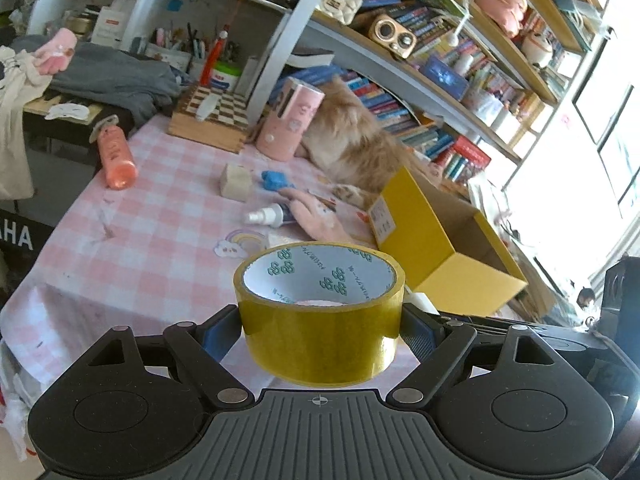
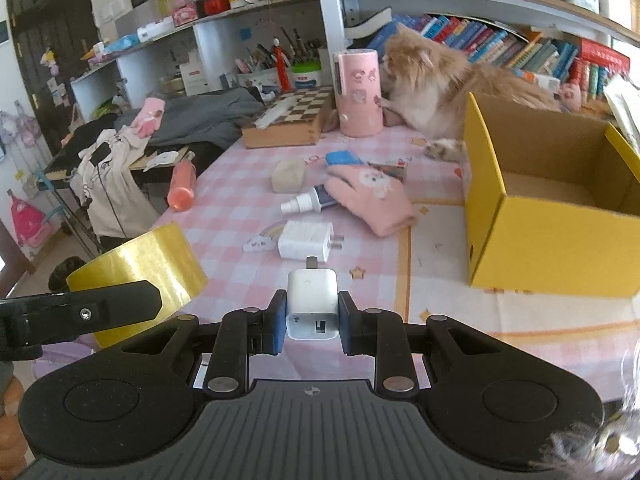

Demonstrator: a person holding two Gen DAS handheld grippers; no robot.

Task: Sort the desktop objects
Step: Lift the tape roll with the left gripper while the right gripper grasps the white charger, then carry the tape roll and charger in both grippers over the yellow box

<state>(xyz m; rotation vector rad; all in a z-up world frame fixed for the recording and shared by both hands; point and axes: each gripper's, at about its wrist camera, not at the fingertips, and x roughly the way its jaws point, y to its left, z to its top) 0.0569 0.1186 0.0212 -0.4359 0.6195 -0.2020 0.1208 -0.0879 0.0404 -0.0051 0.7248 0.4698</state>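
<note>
Your left gripper [image 1: 320, 320] has its jaws clamped on the outer sides of a yellow tape roll [image 1: 320, 312], which is held off the counter [image 1: 132, 248] with its open core facing up. In the right wrist view the same roll [image 2: 140, 268] sits at the left edge, with your left gripper [image 2: 84, 312] across its front.

Your right gripper [image 2: 312, 320] has its jaws closed on a small white charger [image 2: 311, 304], one blue pad on each side, its port face toward the camera. It is held above the pink checked cloth, near a second white charger [image 2: 306, 241] that lies flat with its prongs pointing right.

The yellow cardboard box [image 2: 552, 240] stands open on the right side of the counter, and what shows of its inside is bare. Between the box and the chargers lies a pink glove [image 2: 376, 196], partly over a small spray bottle [image 2: 304, 202]. Farther back lie a beige block [image 2: 288, 176], a blue object [image 2: 342, 158] and an orange bottle [image 2: 182, 186] on its side near the left edge. A pink cylinder [image 2: 358, 92] stands upright beside a wooden chessboard box [image 2: 288, 120], and a long-haired orange cat [image 2: 440, 76] is lying behind the yellow box, one paw just beside its back corner.
</note>
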